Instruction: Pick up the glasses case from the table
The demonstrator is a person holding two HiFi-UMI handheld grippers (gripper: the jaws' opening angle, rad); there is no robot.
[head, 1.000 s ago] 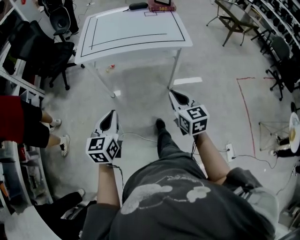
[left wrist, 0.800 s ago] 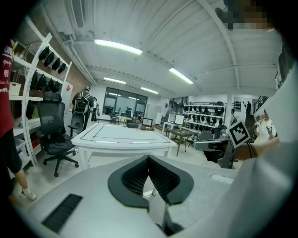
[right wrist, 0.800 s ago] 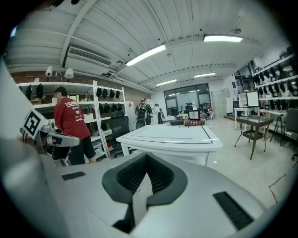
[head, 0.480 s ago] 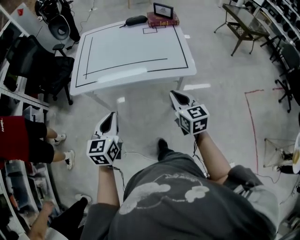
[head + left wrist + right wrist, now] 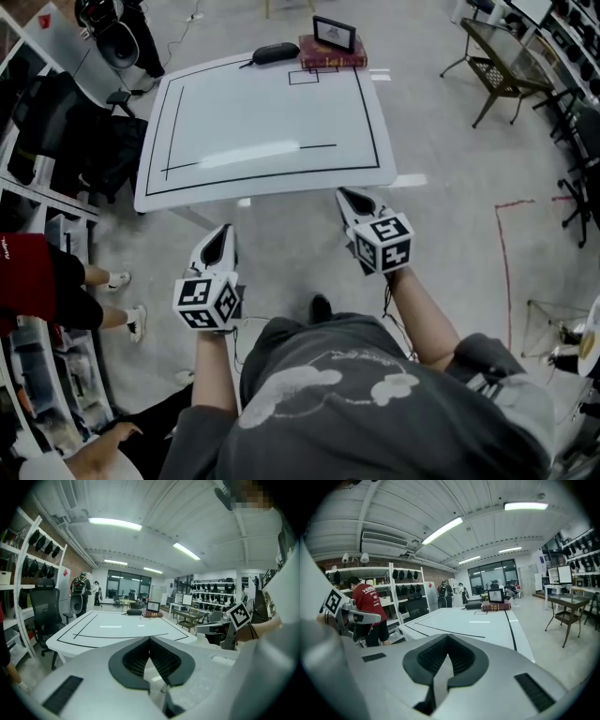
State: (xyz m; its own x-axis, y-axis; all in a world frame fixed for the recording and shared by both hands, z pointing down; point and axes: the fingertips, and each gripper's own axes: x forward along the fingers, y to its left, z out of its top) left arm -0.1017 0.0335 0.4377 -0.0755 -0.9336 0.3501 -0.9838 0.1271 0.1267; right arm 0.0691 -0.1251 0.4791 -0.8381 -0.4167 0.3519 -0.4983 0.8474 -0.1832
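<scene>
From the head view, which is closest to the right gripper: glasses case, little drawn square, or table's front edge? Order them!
1. Table's front edge, just ahead.
2. Little drawn square, far side.
3. Glasses case, far edge, leftward.

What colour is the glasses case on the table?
The glasses case is black; it shows best in the head view.

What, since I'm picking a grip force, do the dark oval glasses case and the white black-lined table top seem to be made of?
Dark oval glasses case: matte black with no glint, probably fabric or leatherette over a hard shell, though it is too small to be sure. White black-lined table top: smooth and glossy, likely laminate or coated board, judging by the bright lamp reflection streaked across it.
</scene>
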